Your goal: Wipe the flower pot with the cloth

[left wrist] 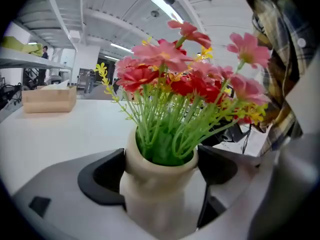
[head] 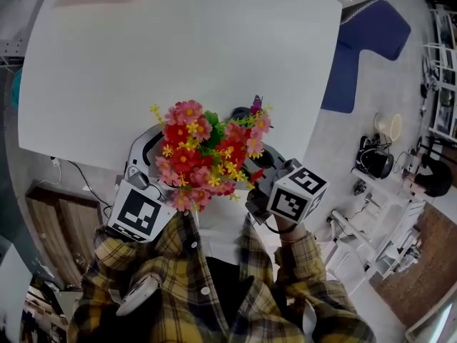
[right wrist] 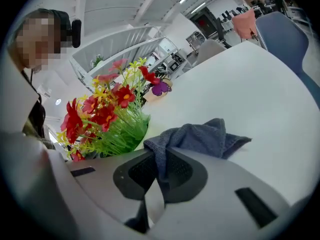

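The left gripper [left wrist: 161,166] has its jaws spread wide and released; the cream ceramic flower pot [left wrist: 159,189] stands between them, its rim right by both black pads, and its base is hidden behind the gripper's grey body; red, pink and yellow artificial flowers [left wrist: 185,79] on green stems rise above the jaws and fan out to their right. Just right of these jaws hangs the person's yellow plaid shirt [left wrist: 280,64], so that side is tight; ahead and to the left the white tabletop [left wrist: 60,129] lies bare as far as a tan box [left wrist: 49,100] at its far edge. In the head view the flowers overlap the table's near edge, close to the person.

The right gripper [right wrist: 159,173] is clenched on a grey-blue cloth [right wrist: 200,139], which is pinched between the jaws and bunches forward over them onto the table; the flowers sit near, to the left of these jaws, apart from the cloth; ahead and to the right the tabletop is open up to its far edge, where a blue chair [right wrist: 292,39] stands beyond it.
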Available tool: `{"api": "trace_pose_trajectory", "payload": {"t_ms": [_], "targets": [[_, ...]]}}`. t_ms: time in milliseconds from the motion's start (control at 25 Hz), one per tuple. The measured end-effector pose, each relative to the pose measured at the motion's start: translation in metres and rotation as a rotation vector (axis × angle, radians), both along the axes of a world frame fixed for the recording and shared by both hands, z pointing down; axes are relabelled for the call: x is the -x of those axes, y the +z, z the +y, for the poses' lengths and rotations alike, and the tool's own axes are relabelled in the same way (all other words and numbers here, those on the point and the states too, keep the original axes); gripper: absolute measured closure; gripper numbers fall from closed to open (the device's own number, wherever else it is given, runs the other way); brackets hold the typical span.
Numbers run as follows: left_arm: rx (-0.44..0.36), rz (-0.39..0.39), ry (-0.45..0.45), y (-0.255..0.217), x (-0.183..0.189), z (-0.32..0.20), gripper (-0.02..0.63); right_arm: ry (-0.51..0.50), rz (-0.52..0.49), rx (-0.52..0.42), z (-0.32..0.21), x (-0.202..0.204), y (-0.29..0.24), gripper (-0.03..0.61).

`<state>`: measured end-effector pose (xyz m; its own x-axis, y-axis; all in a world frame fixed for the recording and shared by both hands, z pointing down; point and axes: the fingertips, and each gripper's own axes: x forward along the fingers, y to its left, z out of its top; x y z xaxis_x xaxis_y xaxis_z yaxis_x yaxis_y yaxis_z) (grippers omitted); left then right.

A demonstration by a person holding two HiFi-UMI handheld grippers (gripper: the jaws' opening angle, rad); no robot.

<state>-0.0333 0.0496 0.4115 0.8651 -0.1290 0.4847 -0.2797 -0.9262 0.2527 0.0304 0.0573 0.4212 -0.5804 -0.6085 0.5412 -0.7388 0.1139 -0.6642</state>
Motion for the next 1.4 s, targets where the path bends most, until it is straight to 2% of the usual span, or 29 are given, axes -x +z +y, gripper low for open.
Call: {"api": "trace_pose_trajectory", "payload": {"t_ms": [360,560,800,1040,1240,1400], "targets": [[-0.006,0.004,0.225,-0.004,0.004,-0.003,0.166,-0.082,0.013,-0.03,-0.024,-0.006,-0.003,0.568],[0.01,0.012,0.417,-0.002,-0.011,0.001,0.166,-0.136,-0.006,-0.046,-0.053,-0.022,-0.005,0.568],[0.01,0.01,0.679,0.003,-0.02,0.001,0.166,-0.329,-0.045,-0.05,-0.077,-0.02,-0.001,0.568],[0.004,0.015,0.888,0.001,-0.029,-0.007,0.166,-0.587,-0.088,-0.032,-0.094,-0.009,0.0,0.568],[0.005,0.024,0.981,0.0,-0.028,-0.006,0.166,-0.767,-0.124,-0.007,-0.098,0.013,-0.001,0.568],[0.005,0.031,0.986,-0.001,-0.03,-0.008,0.166,-0.812,-0.141,0.01,-0.099,0.015,-0.003,0.568]]}}
